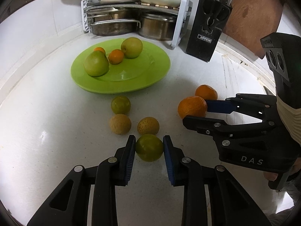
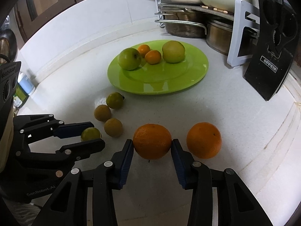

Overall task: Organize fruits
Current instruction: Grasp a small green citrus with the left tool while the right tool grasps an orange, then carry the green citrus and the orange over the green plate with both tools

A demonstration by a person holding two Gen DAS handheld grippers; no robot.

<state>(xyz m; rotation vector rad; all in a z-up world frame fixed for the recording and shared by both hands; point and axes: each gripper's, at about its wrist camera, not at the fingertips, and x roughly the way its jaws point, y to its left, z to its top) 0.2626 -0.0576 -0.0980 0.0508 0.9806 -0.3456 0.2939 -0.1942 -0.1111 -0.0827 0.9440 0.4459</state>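
A green plate (image 1: 158,69) (image 2: 195,75) on the white counter holds two green apples (image 1: 96,63) (image 2: 129,58) and two small oranges (image 1: 116,56) (image 2: 153,56). My left gripper (image 1: 149,146) (image 2: 88,134) is shut on a small green fruit (image 1: 149,147) (image 2: 90,133) resting on the counter. My right gripper (image 2: 152,143) (image 1: 195,111) is shut on a large orange (image 2: 152,141) (image 1: 191,107). A second large orange (image 2: 204,140) (image 1: 206,92) lies just right of it. Three small fruits (image 1: 121,105) (image 2: 114,100) lie loose between the plate and the left gripper.
A dish rack (image 1: 131,18) (image 2: 188,18) with metal pots and cream cookware stands at the back. A black knife block (image 1: 205,30) (image 2: 269,62) leans right of the plate. A wooden board (image 1: 252,15) stands behind it. The counter's raised edge (image 2: 278,131) runs along the right.
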